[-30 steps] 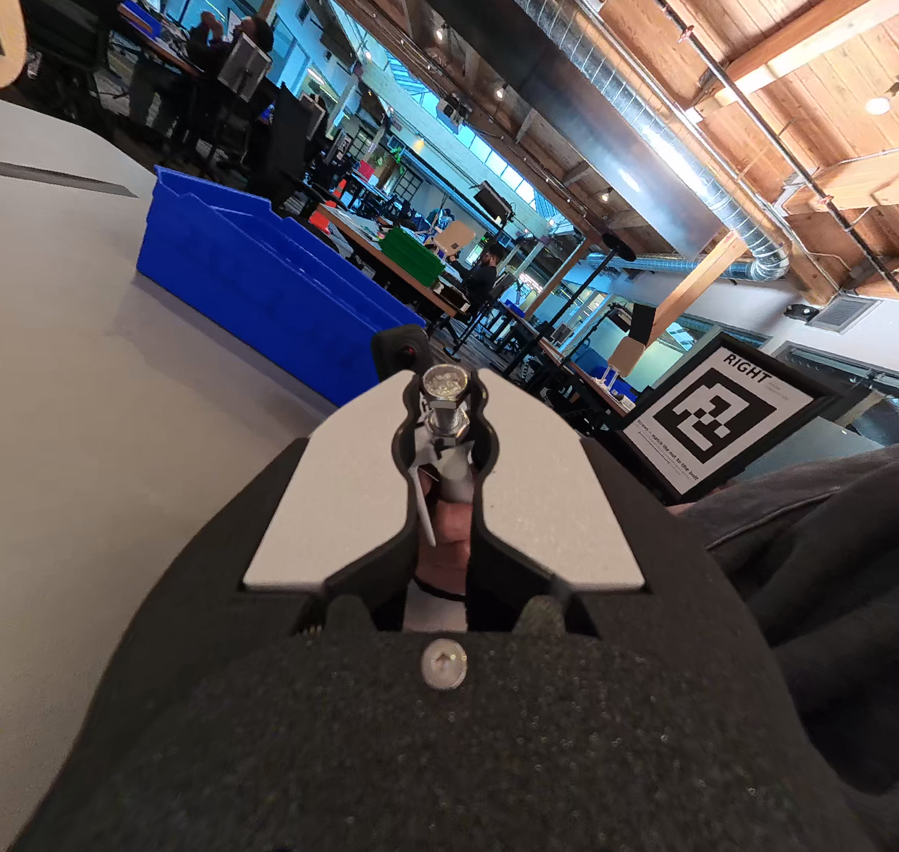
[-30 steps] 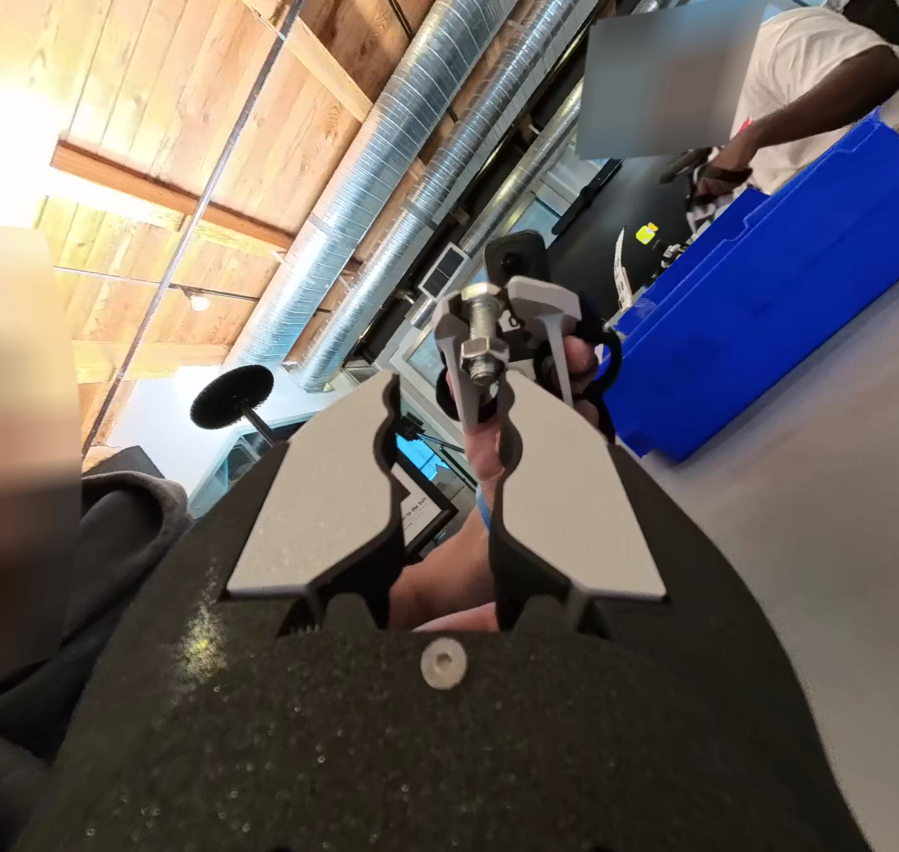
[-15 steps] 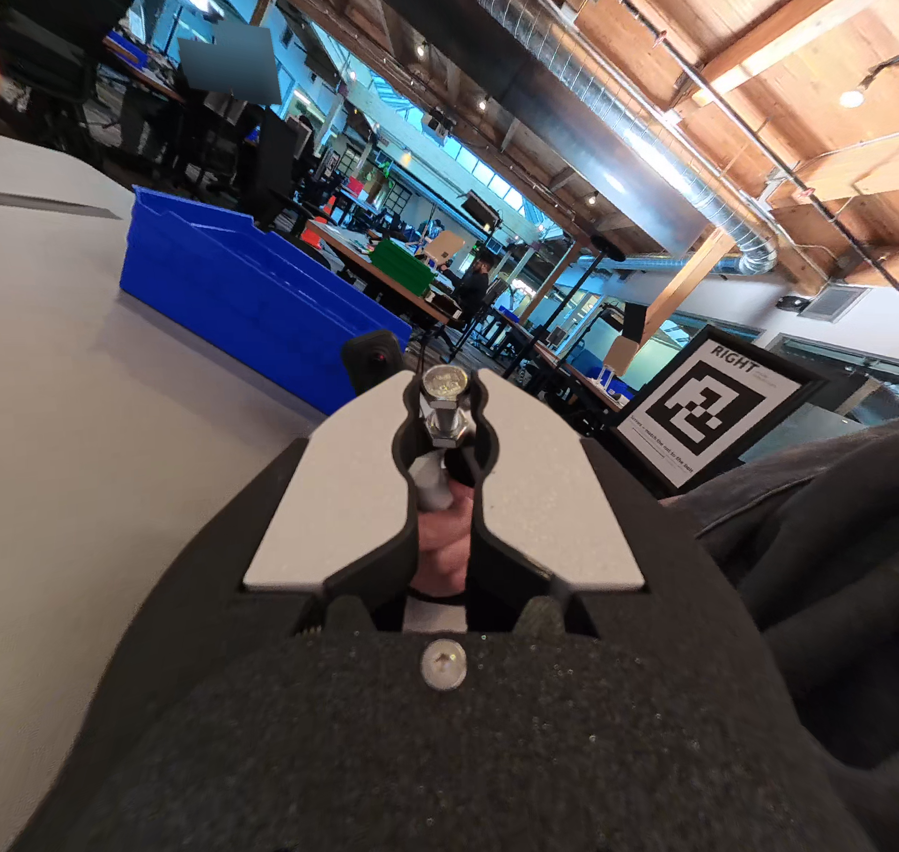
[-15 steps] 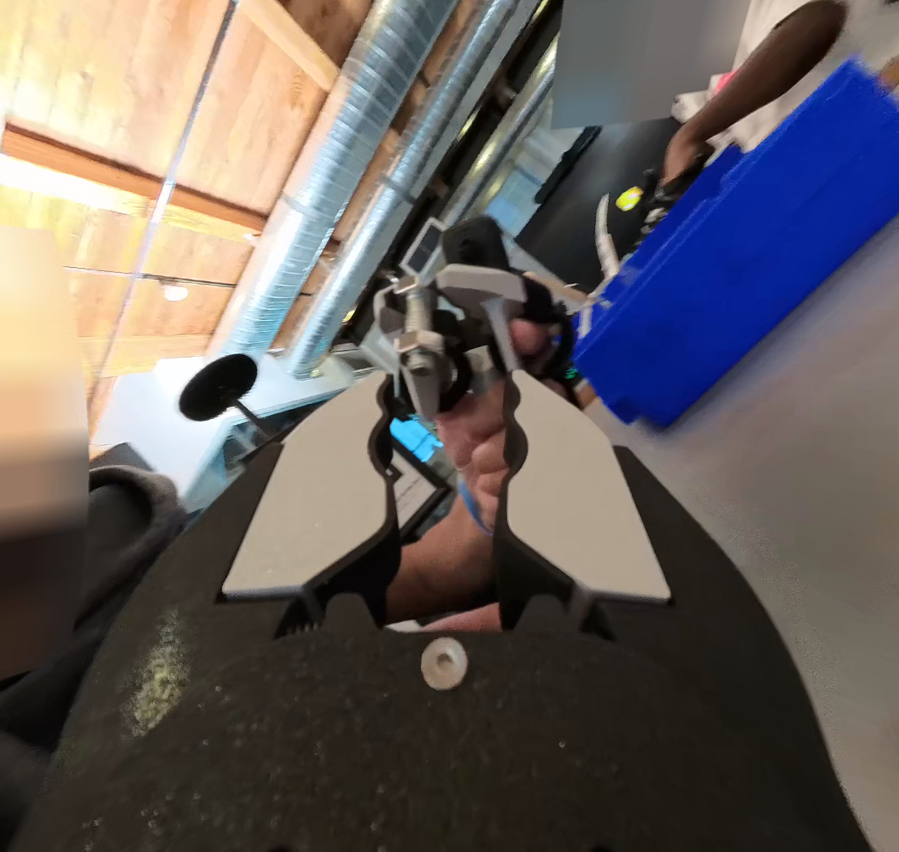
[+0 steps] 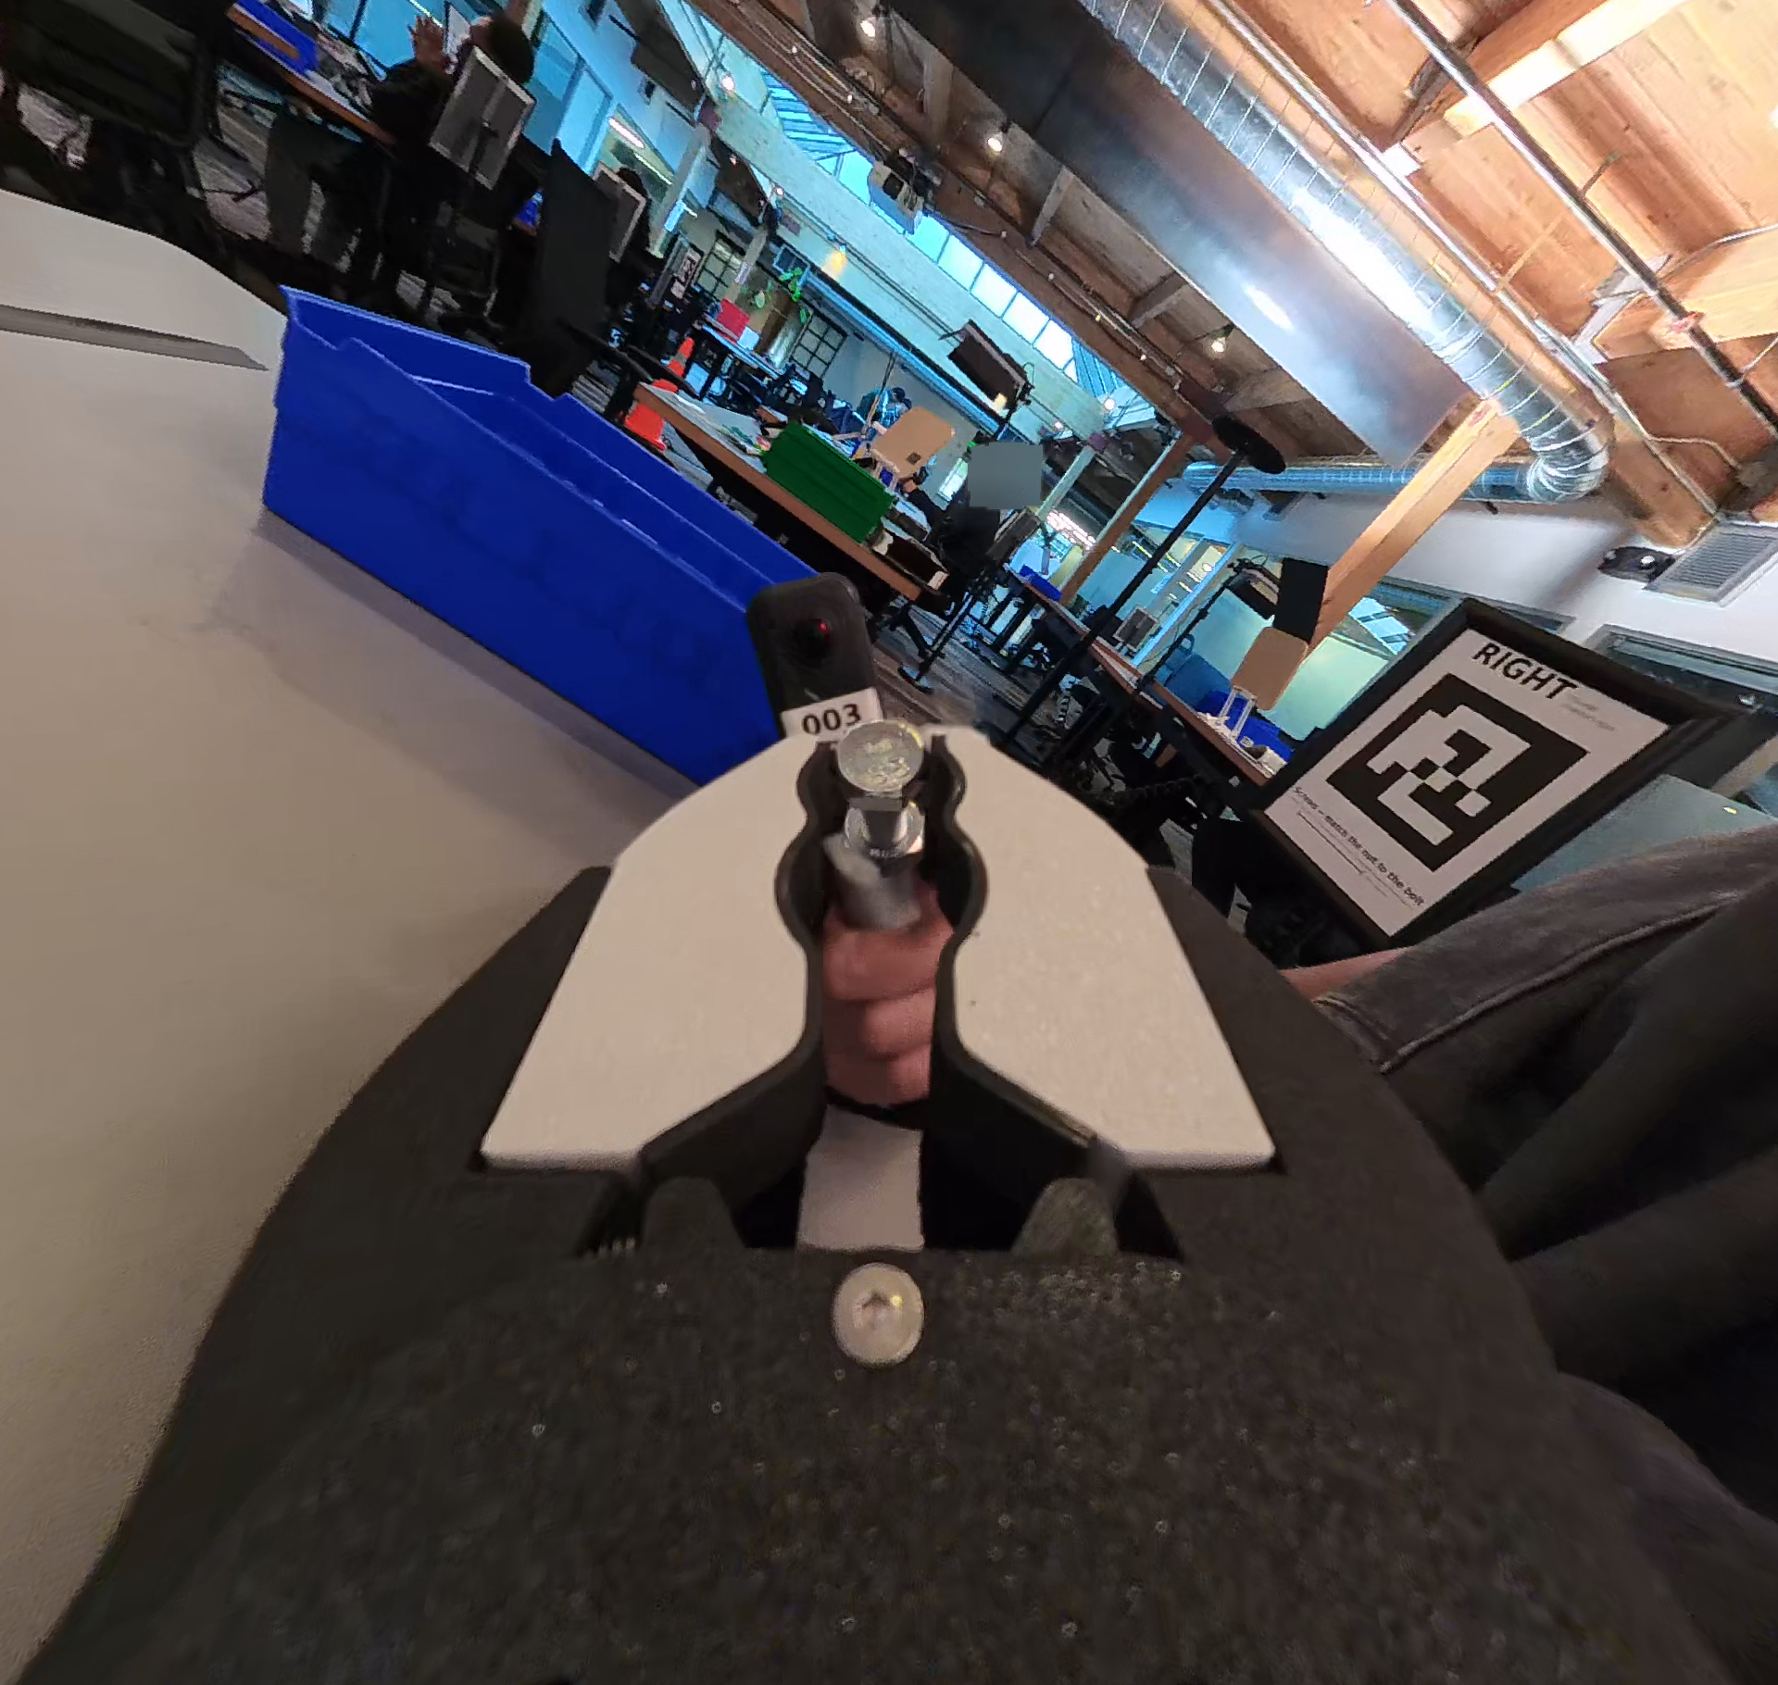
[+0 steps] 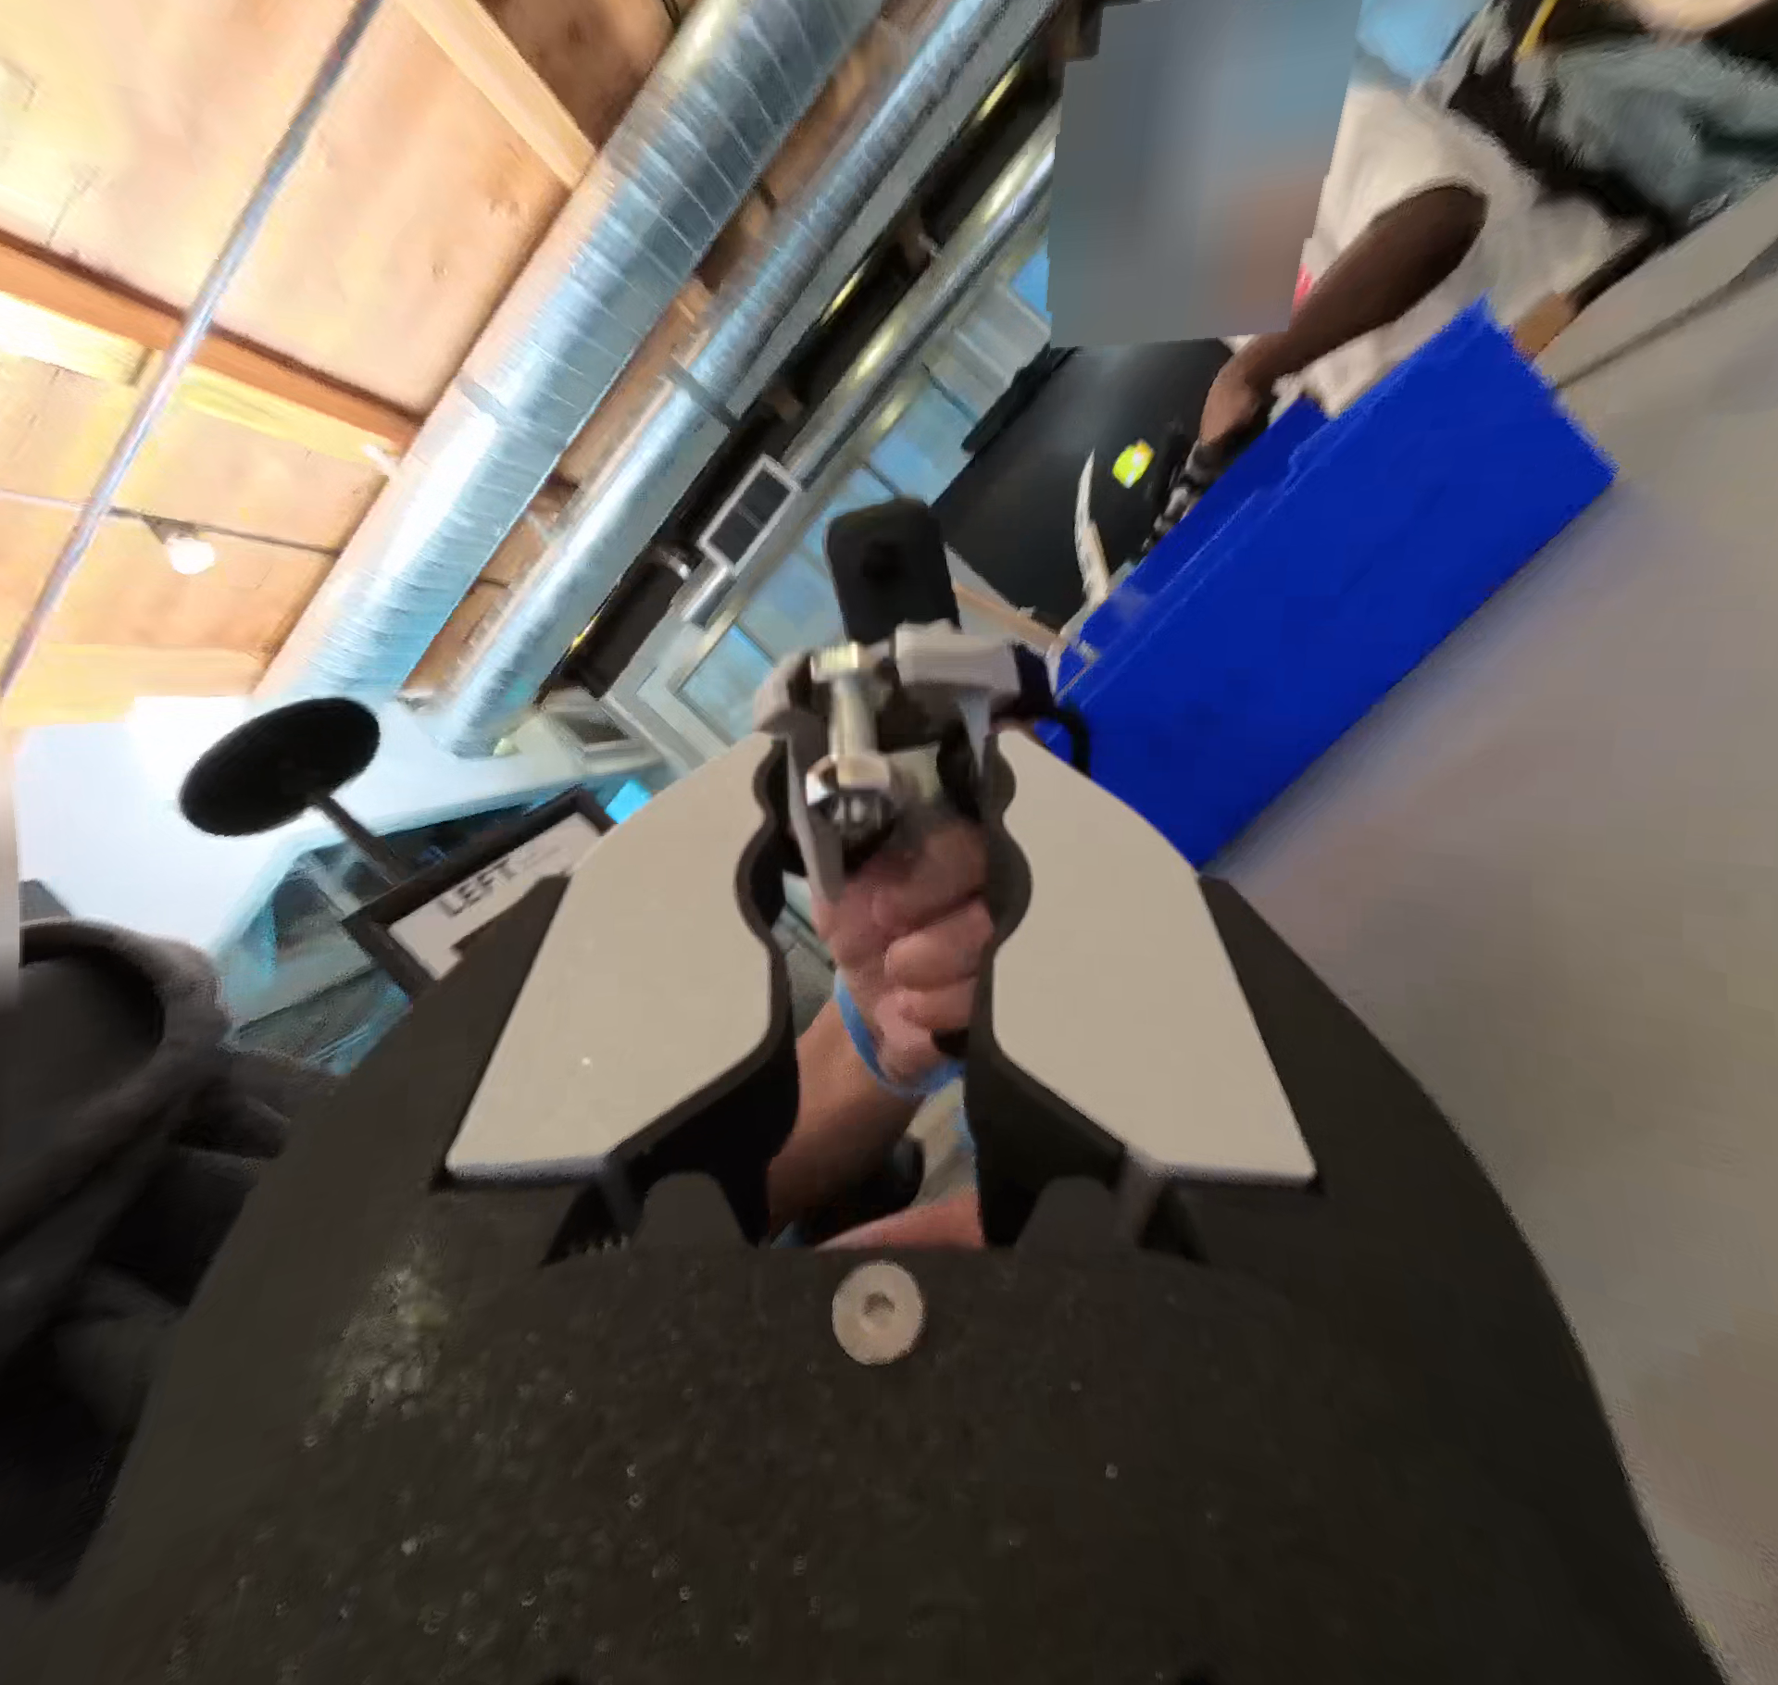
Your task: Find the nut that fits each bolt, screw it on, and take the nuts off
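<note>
My left gripper [image 5: 880, 754] is shut on the head of a silver bolt [image 5: 878, 762], held up above the grey table [image 5: 192, 773]. A hex nut [image 5: 883, 836] sits on the bolt's shank just below the head. In the right wrist view the bolt [image 6: 847, 715] and nut [image 6: 851, 788] point towards the camera. They show in the gap of my right gripper [image 6: 880, 763], which is open. One right finger [image 5: 866, 889] shows just under the nut. I cannot tell whether it touches. A hand [image 6: 904, 956] holds the left gripper.
A blue bin [image 5: 500, 504] stands on the table behind the grippers; it also shows in the right wrist view [image 6: 1299, 638]. A framed marker sign [image 5: 1443, 773] stands at the right, another [image 6: 500, 908] at the left. A person in a white shirt [image 6: 1395, 273] is behind the bin.
The left gripper has kept hold of the bolt. The right gripper has swung round, so the bolt's threaded end now points at its camera. Its jaws stay open.
</note>
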The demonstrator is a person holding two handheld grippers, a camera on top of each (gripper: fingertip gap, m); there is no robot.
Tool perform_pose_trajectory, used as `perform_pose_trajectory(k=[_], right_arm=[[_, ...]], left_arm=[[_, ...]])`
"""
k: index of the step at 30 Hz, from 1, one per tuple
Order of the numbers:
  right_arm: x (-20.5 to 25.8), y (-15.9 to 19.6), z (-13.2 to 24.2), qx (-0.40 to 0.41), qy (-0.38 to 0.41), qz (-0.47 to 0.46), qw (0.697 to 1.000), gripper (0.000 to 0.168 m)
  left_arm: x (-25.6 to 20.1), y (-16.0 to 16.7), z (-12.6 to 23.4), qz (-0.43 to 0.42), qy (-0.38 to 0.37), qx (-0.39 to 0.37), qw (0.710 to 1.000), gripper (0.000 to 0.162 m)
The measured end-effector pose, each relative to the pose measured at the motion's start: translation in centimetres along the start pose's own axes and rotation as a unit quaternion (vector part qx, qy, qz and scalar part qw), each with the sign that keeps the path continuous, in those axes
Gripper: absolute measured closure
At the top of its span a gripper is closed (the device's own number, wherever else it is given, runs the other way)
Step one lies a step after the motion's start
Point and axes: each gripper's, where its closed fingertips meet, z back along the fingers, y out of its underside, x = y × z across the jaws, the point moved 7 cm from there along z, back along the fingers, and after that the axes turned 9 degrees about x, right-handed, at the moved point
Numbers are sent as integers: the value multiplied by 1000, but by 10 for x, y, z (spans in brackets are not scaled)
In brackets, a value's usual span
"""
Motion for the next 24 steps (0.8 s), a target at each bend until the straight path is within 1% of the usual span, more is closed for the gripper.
perform_pose_trajectory(k=[2, 3, 4, 6, 8, 9, 12, 14, 15, 16, 18, 20, 24], right_arm=[[4, 11, -8, 28, -45, -35, 998, 126], [7, 13, -10, 25, -69, -43, 996, 127], [9, 11, -10, 10, -72, -42, 996, 125], [11, 3, -4, -20, -53, -14, 998, 122], [16, -9, 7, -48, -63, 5, 997, 133], [16, -13, 11, -56, -57, 4, 997, 132], [4, -3, 8, -21, 1, 5, 1000, 130], [2, 10, -3, 9, -22, -29, 999, 129], [4, 13, -8, 13, -37, -38, 999, 130], [6, 13, -10, 9, -42, -36, 998, 137], [5, 10, -11, 5, -21, -17, 1000, 150], [5, 7, -7, 3, -3, 4, 1000, 151], [9, 0, 0, 27, 32, 54, 998, 151]], left_arm=[[-2, -1, 0, -9, -4, -2, 1000, 144], [-1, -1, 0, -12, -7, -1, 1000, 143], [0, 0, 1, -14, -11, -1, 1000, 143], [1, 1, 2, -14, -13, -1, 1000, 143], [4, 2, 3, -15, -28, 5, 999, 143], [4, 1, 4, -13, -26, 0, 1000, 143], [2, -4, 6, -2, -8, -16, 1000, 144], [0, -4, 5, -9, -7, -13, 1000, 143], [0, -3, 5, -7, -5, -14, 1000, 143], [0, -3, 4, -4, -3, -13, 1000, 144], [1, -1, 4, -3, -3, -15, 1000, 144], [1, 0, 4, -5, -6, -8, 1000, 143], [2, 2, 2, 1, 4, 5, 1000, 143]])
